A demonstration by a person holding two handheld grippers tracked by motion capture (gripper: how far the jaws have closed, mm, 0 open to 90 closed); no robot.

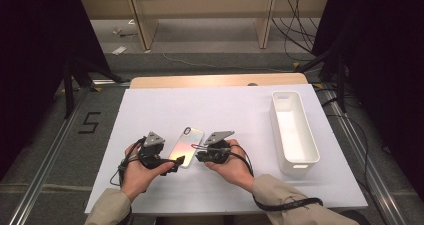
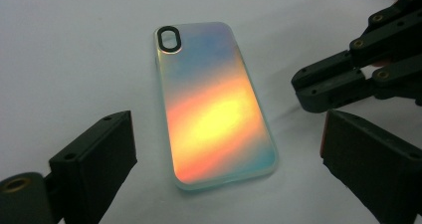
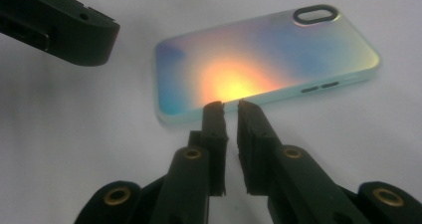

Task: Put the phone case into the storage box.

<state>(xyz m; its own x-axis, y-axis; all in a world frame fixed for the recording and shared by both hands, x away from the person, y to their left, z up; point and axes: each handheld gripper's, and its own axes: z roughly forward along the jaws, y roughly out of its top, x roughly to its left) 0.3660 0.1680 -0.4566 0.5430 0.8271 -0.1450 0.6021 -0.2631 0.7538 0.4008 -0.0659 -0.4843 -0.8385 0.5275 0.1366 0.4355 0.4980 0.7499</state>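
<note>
An iridescent phone case [image 1: 186,146] lies flat, back up, on the white table sheet [image 1: 225,110], its camera cutout at the far end. My left gripper [image 1: 176,163] is open, and its jaws stand wide on either side of the case's near end [image 2: 214,104] without touching it. My right gripper [image 1: 198,155] points at the case's right long edge [image 3: 263,55]. Its jaws are only a narrow slit apart with nothing between them, and their tips [image 3: 230,107] are right at that edge. The right gripper's tips [image 2: 318,89] also show in the left gripper view.
A long white empty bin [image 1: 294,130] stands on the right side of the sheet. The wooden table edge [image 1: 215,80] runs along the back, with cables and shelving legs on the floor beyond.
</note>
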